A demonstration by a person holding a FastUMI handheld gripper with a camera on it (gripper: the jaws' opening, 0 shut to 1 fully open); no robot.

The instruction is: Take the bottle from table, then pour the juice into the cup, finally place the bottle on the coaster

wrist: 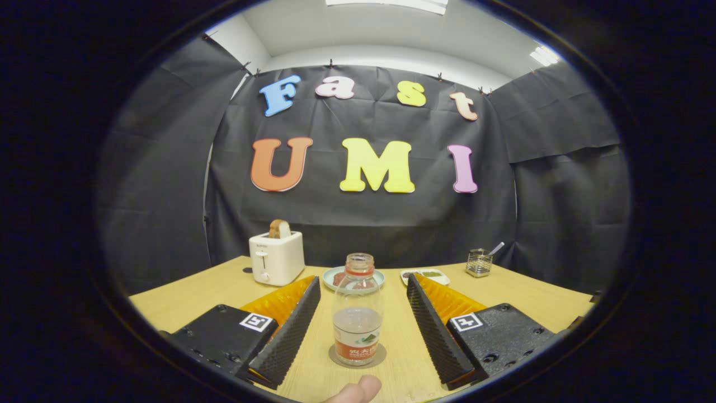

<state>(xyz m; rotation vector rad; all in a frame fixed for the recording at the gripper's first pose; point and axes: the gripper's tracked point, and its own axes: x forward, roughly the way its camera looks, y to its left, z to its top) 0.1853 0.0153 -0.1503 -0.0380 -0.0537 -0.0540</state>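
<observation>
— Jaws were released, spread wide either side of the bottle point(357, 313)?
— Yes, touching nothing; it stood upright, uncapped, on the coaster point(380, 356) on the worktop point(184, 299), between them.

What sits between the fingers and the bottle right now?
Nothing visible. The bottle stands upright on the coaster, between the open fingers with bare table on both sides. The plate lies beyond it.

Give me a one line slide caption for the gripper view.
Open gripper flanks an uncapped bottle standing on its coaster, toaster and plate beyond.
</observation>
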